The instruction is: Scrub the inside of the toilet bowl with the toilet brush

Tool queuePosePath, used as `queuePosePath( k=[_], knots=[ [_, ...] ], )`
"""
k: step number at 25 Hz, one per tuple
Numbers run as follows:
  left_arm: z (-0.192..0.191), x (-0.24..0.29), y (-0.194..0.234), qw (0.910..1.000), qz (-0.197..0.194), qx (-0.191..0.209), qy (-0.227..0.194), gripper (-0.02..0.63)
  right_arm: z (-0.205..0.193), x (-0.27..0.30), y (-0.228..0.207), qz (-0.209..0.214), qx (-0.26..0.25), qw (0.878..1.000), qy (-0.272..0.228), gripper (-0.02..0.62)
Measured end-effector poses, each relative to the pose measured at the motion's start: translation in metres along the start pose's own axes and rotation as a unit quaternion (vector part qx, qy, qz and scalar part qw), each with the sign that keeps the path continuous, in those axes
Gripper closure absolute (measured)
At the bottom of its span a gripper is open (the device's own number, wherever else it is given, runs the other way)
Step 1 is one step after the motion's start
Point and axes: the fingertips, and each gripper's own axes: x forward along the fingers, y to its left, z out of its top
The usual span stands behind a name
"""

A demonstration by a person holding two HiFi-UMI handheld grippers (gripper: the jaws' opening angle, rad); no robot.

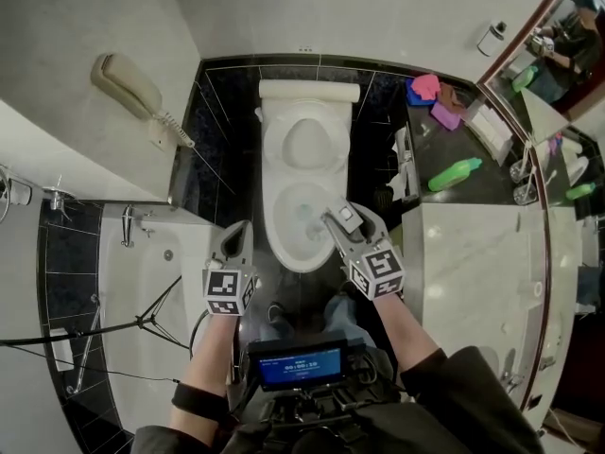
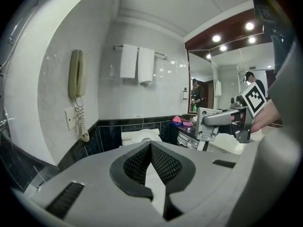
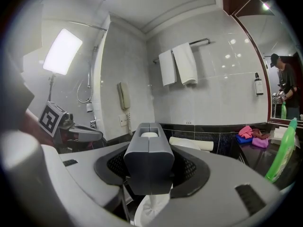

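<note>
Below, white toilet bowl [image 1: 274,236] between bathtub [image 1: 142,287] and marble counter [image 1: 473,272].

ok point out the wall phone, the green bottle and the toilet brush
wall phone [image 1: 128,84], head view, handset middle
green bottle [image 1: 454,174], head view, bottle body
toilet brush [image 3: 149,160], right gripper view, grey handle block

Ceiling spotlights [image 2: 217,38] and a bright light panel [image 3: 62,51] light the room evenly, and glare spots dot the glossy wall tiles [image 3: 227,56]. Both gripper views bend strongly and have black corners. The left tool [image 2: 151,144] and right tool [image 3: 149,164] blur close up. The head view is sharp, with soft shadows.
</note>
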Motion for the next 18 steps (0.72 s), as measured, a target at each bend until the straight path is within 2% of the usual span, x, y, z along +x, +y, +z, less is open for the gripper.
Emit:
queuePosePath(
  k=[7, 18],
  knots=[
    [0.006, -0.001, -0.001, 0.9998, -0.014, -0.004, -0.017, 0.614, -0.003, 0.002, 0.001, -0.005, 0.0, 1.0, 0.004, 0.365],
    [0.004, -0.004, 0.0, 0.9992, -0.033, 0.018, -0.016, 0.614, -0.015, 0.006, 0.004, -0.018, 0.002, 1.0, 0.012, 0.365]
  ],
)
